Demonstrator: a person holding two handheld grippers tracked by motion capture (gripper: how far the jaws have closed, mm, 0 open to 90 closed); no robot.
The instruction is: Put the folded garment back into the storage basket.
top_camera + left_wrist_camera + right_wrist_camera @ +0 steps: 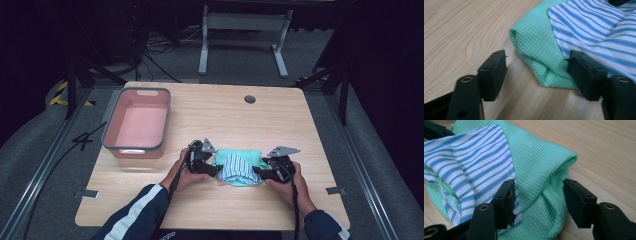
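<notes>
**Two grippers flank a folded cloth bundle**

High view, left to right: one pink bin [136, 123] with a grey rim at centre-left of the wooden table [210, 107], then the left gripper [212, 168], one green waffle cloth [242, 156] with one blue-striped cloth [236, 167] on it at lower centre, then the right gripper [258, 172]. The gripper views add the detail: the left gripper [537, 71] gapes wide around the green cloth's folded corner [535, 47]; the right gripper [538, 200] stands wide too, its jaws straddling a green fold [541, 175] beside the striped cloth [471, 167].
</notes>
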